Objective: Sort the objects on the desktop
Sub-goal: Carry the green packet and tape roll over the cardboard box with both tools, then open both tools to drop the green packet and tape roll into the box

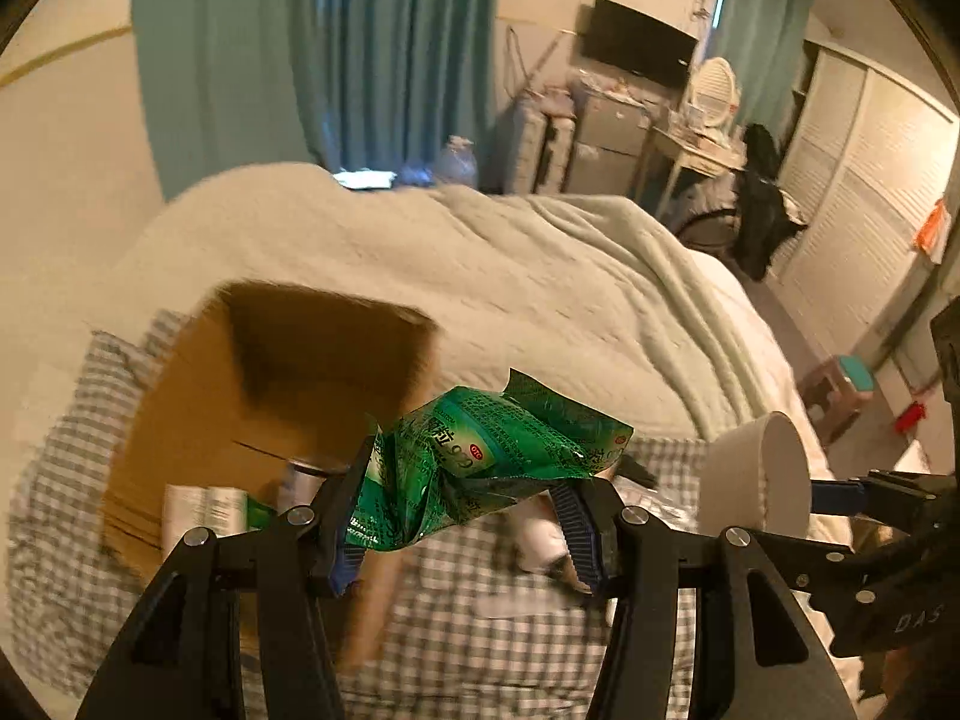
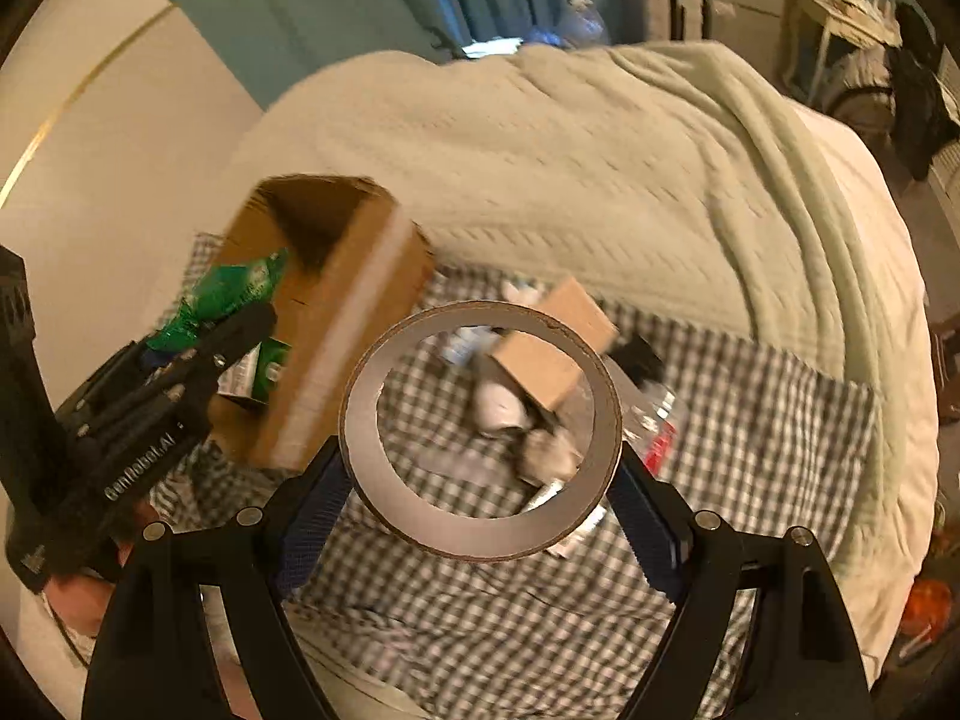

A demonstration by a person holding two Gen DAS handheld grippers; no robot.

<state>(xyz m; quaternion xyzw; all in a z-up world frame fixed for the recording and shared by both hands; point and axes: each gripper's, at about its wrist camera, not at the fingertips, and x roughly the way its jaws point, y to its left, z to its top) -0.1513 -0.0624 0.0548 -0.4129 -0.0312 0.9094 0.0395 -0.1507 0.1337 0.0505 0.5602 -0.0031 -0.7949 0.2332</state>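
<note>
My left gripper is shut on a crumpled green foil packet and holds it in the air just right of an open cardboard box. The box holds a white-and-green carton and a can. My right gripper is shut on a roll of tape, held upright above the checked cloth. The roll also shows in the left wrist view. The left gripper with the packet shows beside the box in the right wrist view.
Loose items lie on the checked cloth: a small cardboard box, a white object, a clear wrapper with red. A pale green blanket covers the bed behind. Furniture and a wardrobe stand at the far right.
</note>
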